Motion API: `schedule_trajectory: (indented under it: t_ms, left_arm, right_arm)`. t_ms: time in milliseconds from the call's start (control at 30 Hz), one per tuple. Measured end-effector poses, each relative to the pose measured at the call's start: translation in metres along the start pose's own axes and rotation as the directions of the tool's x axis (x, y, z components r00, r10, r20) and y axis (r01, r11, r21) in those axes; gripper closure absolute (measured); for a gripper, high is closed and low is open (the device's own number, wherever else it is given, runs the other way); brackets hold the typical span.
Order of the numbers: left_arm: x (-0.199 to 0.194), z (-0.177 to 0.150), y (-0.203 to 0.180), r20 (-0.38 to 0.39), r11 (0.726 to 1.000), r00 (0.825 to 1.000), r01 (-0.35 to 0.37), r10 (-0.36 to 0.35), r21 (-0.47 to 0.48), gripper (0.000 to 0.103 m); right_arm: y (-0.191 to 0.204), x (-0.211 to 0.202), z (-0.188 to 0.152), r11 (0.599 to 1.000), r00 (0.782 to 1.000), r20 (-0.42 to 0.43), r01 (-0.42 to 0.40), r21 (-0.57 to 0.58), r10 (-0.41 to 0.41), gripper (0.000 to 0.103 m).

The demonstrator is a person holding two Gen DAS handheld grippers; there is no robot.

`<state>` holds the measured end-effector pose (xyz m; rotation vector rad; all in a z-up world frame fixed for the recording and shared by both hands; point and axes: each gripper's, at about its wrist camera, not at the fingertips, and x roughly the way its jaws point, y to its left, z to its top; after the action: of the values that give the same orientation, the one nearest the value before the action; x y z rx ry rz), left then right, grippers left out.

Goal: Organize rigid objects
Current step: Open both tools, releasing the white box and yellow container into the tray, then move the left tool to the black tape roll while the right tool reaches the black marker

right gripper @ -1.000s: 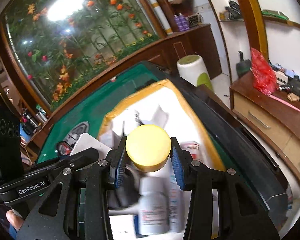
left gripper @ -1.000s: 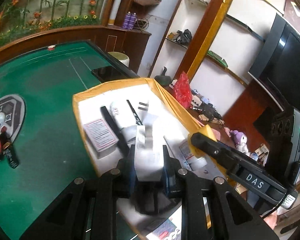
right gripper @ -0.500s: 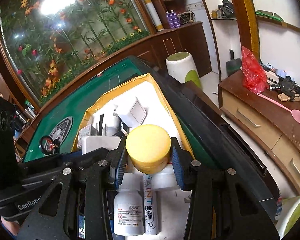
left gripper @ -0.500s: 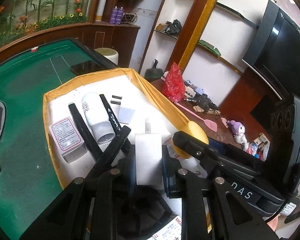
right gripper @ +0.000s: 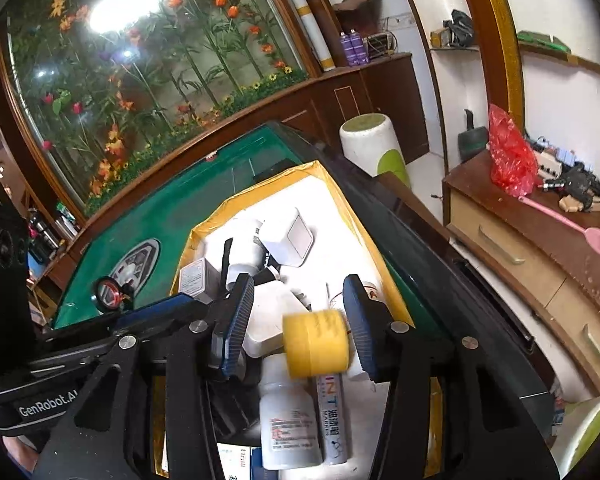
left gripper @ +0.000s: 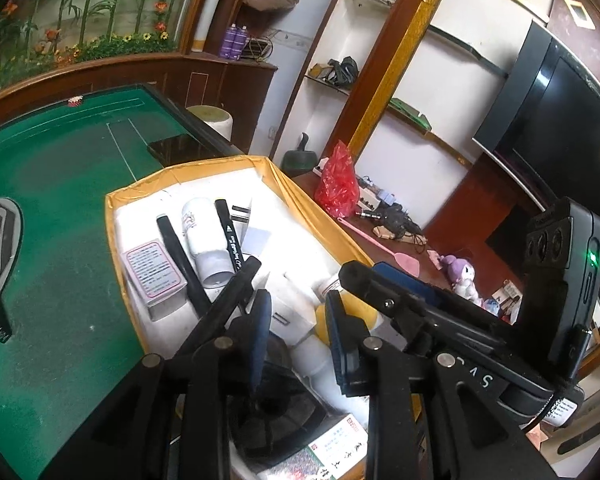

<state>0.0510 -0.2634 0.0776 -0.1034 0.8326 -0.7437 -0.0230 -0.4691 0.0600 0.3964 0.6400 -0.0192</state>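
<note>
Green felt tabletop (left gripper: 60,184) with dark rim, curved wooden-framed glass panel (right gripper: 148,60) of painted flowers and bamboo catching a bright glare, white walls with wooden shelves (left gripper: 404,116), black television (left gripper: 556,128), wooden sideboard (right gripper: 540,256), round white-and-green stool (right gripper: 374,148)

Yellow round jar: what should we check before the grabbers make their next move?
1. Right gripper open, jaws wider than the yellow round jar: ok.
2. Jar at rest: cannot tell, it is blurred.
3. Jar over the yellow-edged white tray: ok.
4. Left gripper open and empty: ok.
5. Jar clear of the white plastic bottle and white paint marker: cannot tell, it overlaps both.
</note>
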Motion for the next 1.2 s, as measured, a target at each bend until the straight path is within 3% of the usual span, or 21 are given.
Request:
schedule_trajectory:
  t_ms: [267, 400, 567, 700, 867, 967, 1000, 1033, 1133, 1200]
  left_arm:
    - [-0.019, -0.001, 0.013, 0.039, 1.0, 0.999, -0.003, 0.004, -0.027, 0.073]
    - [-0.032, -0.004, 0.028, 0.07, 0.998, 0.997, -0.015, 0.019, -0.061, 0.057]
    - [-0.057, -0.005, 0.056, 0.128, 0.992, 0.99, -0.046, 0.061, -0.116, 0.053]
    - [-0.082, -0.005, 0.081, 0.183, 0.981, 0.972, -0.118, 0.146, -0.155, 0.053]
    - [-0.113, -0.007, 0.122, 0.231, 0.949, 0.935, -0.215, 0.268, -0.23, 0.049]
    - [-0.123, -0.009, 0.146, 0.237, 0.905, 0.889, -0.328, 0.393, -0.271, 0.049]
    - [-0.124, -0.01, 0.154, 0.232, 0.894, 0.88, -0.346, 0.414, -0.285, 0.049]
    - [-0.123, -0.012, 0.164, 0.217, 0.884, 0.878, -0.354, 0.427, -0.306, 0.049]
    - [-0.108, -0.013, 0.186, 0.151, 0.876, 0.9, -0.34, 0.408, -0.341, 0.049]
    - [-0.091, -0.013, 0.194, 0.102, 0.865, 0.9, -0.37, 0.425, -0.338, 0.049]
  right_arm:
    - [0.026, -0.01, -0.001, 0.998, 0.998, 0.015, -0.06, -0.028, 0.061, 0.056]
    - [0.044, -0.009, -0.004, 0.996, 0.998, 0.002, -0.066, -0.058, 0.066, 0.056]
    - [0.064, -0.007, -0.007, 0.993, 0.998, -0.013, -0.065, -0.101, 0.064, 0.057]
    - [0.082, -0.003, -0.012, 0.988, 0.997, -0.032, -0.075, -0.138, 0.071, 0.057]
    - [0.114, 0.006, -0.021, 0.974, 0.994, -0.065, -0.099, -0.205, 0.087, 0.057]
    - [0.133, 0.013, -0.028, 0.963, 0.991, -0.09, -0.12, -0.242, 0.101, 0.057]
    - [0.138, 0.016, -0.03, 0.959, 0.989, -0.099, -0.128, -0.252, 0.106, 0.057]
    - [0.143, 0.018, -0.033, 0.956, 0.988, -0.106, -0.135, -0.26, 0.11, 0.057]
    - [0.156, 0.028, -0.041, 0.945, 0.984, -0.137, -0.152, -0.29, 0.117, 0.057]
    - [0.162, 0.032, -0.045, 0.94, 0.981, -0.154, -0.163, -0.299, 0.121, 0.057]
